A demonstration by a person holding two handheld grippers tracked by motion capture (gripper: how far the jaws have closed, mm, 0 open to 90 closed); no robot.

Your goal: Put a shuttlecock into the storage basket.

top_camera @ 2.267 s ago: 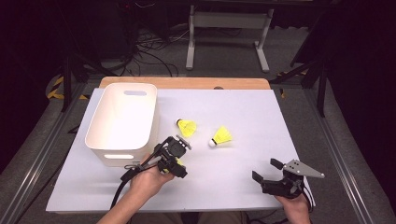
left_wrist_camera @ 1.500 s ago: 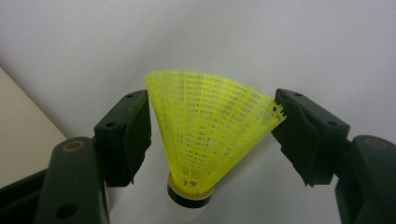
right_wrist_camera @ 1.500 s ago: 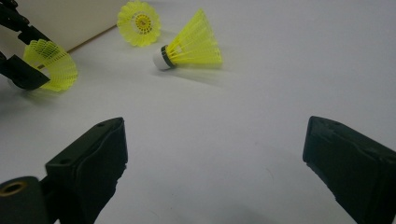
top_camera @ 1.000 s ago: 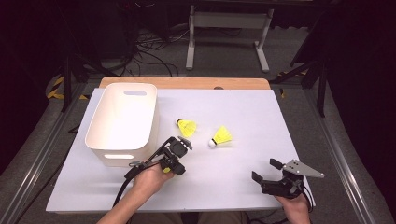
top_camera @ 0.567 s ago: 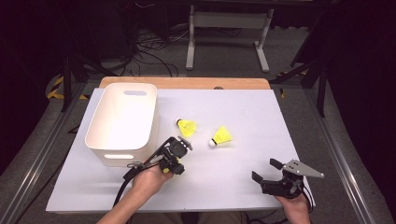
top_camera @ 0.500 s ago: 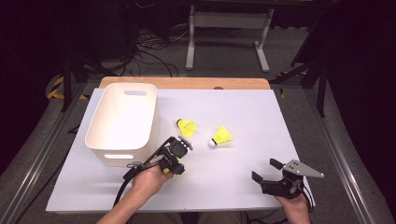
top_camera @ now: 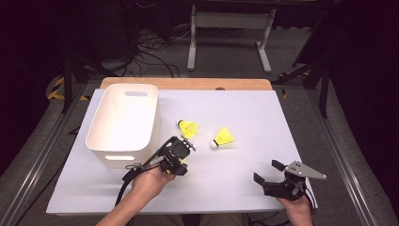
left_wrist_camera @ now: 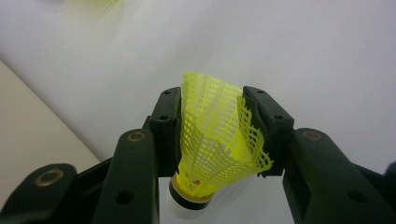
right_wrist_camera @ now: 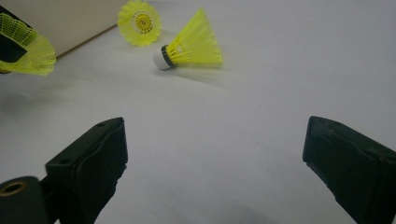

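1 yellow shuttlecock (left_wrist_camera: 212,149) clamped in left gripper (left_wrist_camera: 212,126), jaws just closing, right gripper (right_wrist_camera: 215,172) spread wide, holding nothing

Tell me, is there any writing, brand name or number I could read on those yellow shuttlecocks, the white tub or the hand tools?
None can be read.
Held shuttlecock: a small red mark near its cork base, too small to read.
Two shuttlecocks on the table: no lettering to make out.
White tub: plain, no label in sight.
Left gripper and right gripper: plain black, no print in sight.
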